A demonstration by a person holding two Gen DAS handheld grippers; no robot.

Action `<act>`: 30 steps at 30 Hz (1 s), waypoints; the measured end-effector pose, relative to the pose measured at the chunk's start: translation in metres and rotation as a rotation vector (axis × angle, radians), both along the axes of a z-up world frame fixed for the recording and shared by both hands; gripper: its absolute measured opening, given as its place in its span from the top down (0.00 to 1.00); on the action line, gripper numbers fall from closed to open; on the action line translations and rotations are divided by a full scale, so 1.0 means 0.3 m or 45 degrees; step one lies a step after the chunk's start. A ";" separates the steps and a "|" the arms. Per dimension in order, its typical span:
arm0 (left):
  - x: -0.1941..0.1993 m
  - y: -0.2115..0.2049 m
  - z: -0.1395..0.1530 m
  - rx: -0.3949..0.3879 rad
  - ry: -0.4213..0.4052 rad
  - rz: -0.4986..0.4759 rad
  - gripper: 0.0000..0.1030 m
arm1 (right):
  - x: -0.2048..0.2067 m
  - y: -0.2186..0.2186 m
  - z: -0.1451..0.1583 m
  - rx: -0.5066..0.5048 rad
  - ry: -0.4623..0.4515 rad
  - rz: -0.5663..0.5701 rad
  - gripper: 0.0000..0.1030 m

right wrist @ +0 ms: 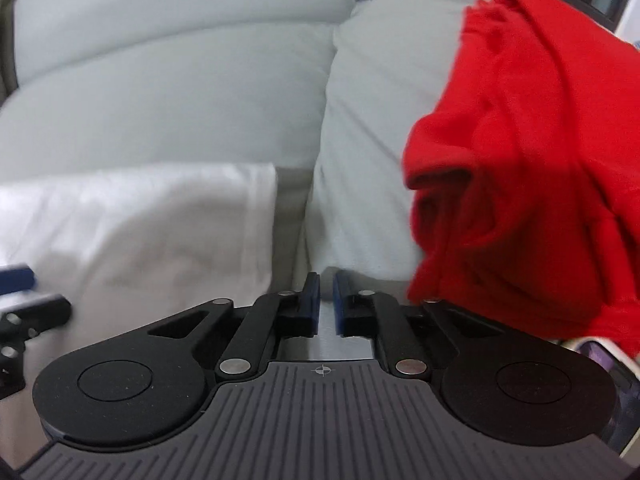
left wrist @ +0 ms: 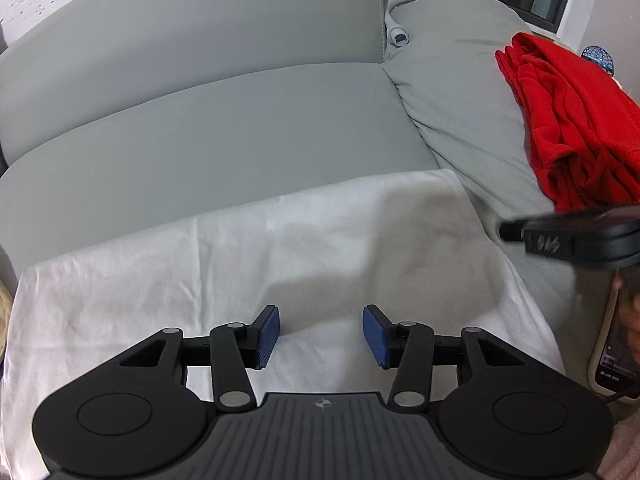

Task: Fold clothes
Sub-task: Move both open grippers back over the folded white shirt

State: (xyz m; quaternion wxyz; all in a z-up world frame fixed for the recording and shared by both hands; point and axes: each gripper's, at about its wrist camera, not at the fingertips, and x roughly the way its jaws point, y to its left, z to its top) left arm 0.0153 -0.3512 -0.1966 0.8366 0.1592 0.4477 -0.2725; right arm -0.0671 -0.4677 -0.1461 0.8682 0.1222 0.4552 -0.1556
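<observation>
Red clothes [right wrist: 532,184] are lying bunched on the sofa arm [right wrist: 372,160], just right of the nearly closed, empty right gripper [right wrist: 327,300]; the left gripper [left wrist: 320,336] is hanging apart, farther away.

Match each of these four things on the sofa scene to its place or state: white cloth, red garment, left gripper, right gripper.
1 white cloth
2 red garment
3 left gripper
4 right gripper

A bunched on the sofa arm
B jaws wide apart, nothing between
C spread flat on the seat
D jaws nearly together, nothing between

Pairs: 1-C, 2-A, 3-B, 4-D
</observation>
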 end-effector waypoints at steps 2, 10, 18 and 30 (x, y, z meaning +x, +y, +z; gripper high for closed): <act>-0.011 0.005 0.005 0.003 -0.002 -0.006 0.55 | -0.043 0.024 0.053 0.057 -0.115 0.017 0.84; -0.072 0.058 0.030 0.021 0.007 -0.024 0.55 | -0.144 0.171 0.027 -0.106 0.158 0.040 0.82; -0.143 0.182 0.089 0.015 0.000 0.018 0.52 | -0.397 0.188 0.214 0.060 -0.083 -0.070 0.77; -0.284 0.197 0.018 0.138 0.078 -0.148 0.54 | -0.278 0.540 0.103 0.058 0.120 0.080 0.71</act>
